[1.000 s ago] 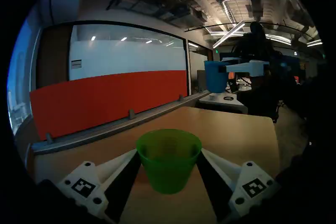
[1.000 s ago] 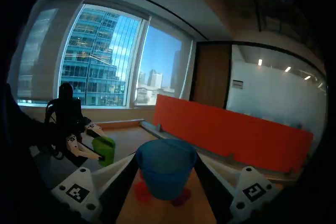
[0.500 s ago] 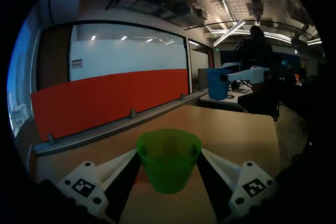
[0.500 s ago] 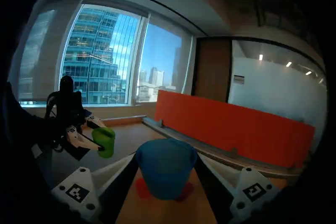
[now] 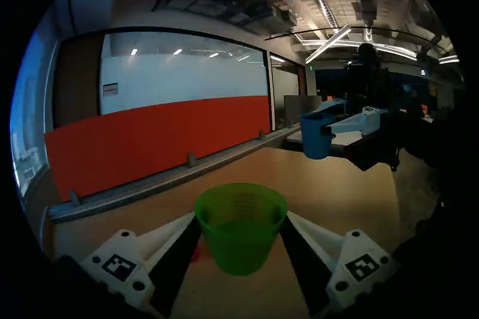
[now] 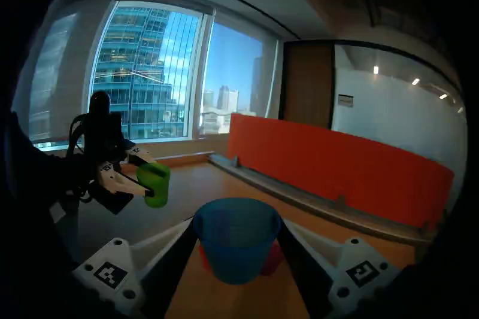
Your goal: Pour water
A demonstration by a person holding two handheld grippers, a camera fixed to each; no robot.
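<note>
Translucent green plastic cup (image 5: 240,229) sits upright between the fingers of the left gripper (image 5: 240,218), rim level. Both fingers press its sides, jaws parted only by the cup's width. Whether it holds water I cannot tell. Opaque blue plastic cup (image 6: 236,240) is likewise upright, clamped from both sides in the right gripper (image 6: 236,226), jaws about a cup-width apart. Below those jaws a red round mark (image 6: 273,258) shows behind the cup's base on the light wooden tabletop (image 6: 197,190). In the right gripper view the green cup hangs ahead and left of the jaws; in the left gripper view the blue one is ahead and right, well apart. Beyond both jaws runs an orange-red partition panel (image 5: 149,133) – and in the right gripper view, a tall window onto towers (image 6: 143,79).
</note>
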